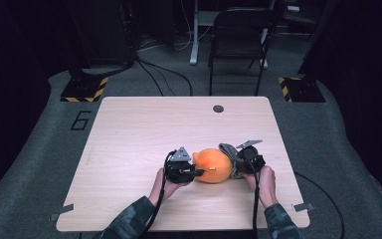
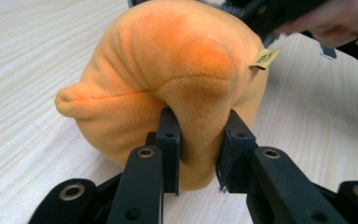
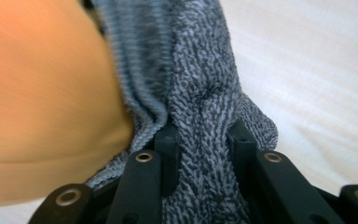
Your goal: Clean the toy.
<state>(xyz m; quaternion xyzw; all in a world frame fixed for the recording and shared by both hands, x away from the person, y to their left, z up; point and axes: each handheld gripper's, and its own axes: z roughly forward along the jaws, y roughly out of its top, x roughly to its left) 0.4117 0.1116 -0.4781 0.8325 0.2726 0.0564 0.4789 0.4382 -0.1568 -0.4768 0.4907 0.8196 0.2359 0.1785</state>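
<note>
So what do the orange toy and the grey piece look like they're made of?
Orange toy: soft plush, short velvety nap, stitched seams, sewn tag; it dents between the left gripper.
Grey piece: knitted fabric, apparently, with a flecked looped face and ribbed edge, bunched in the right gripper.

Plush orange toy (image 2: 168, 79); knitted grey cloth (image 3: 205, 93); matt wood table (image 1: 144, 129).

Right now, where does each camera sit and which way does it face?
High view: above the person's side, facing forward and down on the wooden table; forearms, both hands, left hand-held gripper, right hand-held gripper.
Left gripper view: rides that gripper, looking along its jaws, clamped on the orange plush toy; the other hand at top right.
Right gripper view: rides that gripper, jaws pinching grey knit cloth.
Shared: the orange toy appears in all three.
</note>
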